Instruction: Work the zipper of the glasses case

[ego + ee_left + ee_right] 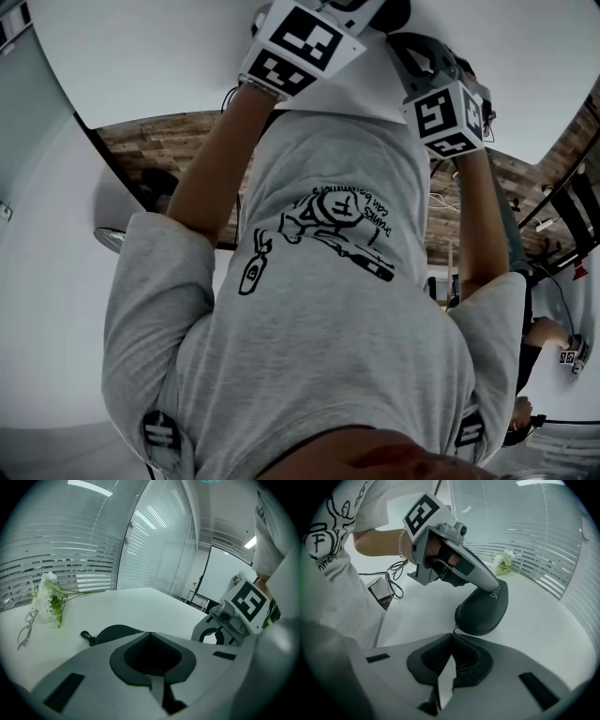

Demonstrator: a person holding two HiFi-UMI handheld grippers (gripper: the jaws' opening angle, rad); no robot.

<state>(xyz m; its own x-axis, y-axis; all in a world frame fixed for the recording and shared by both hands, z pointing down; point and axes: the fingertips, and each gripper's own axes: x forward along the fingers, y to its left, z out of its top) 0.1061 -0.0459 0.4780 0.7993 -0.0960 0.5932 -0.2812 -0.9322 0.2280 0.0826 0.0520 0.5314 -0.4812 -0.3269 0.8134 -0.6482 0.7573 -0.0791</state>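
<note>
right claw nips the zipper pull, left claw rests shut on the case

the glasses case (483, 609), dark and rounded, lies on the white table (543, 620) just in front of both grippers. the right gripper (452, 634) has its jaws together, and the tips meet right at the near edge of the case. a thin silvery zipper pull (454, 628) runs from that edge into the pinch.

the left gripper (150, 633) also has its jaws together, with nothing between them. in the right gripper view its nose comes down at a slant onto the far top of the case and touches it beside the pale lettering. in the left gripper view the case shows as a dark hump just past the jaws, with a small black clip (86, 635) sticking out at its left end.

further along the table lie a bunch of white flowers (47, 599) with green stems, and near them a pair of thin-rimmed spectacles (26, 631), both well apart from the case.

the head view shows mostly the person's grey printed shirt (319, 309), with bare forearms reaching up to the two marker cubes at the top of the view.
</note>
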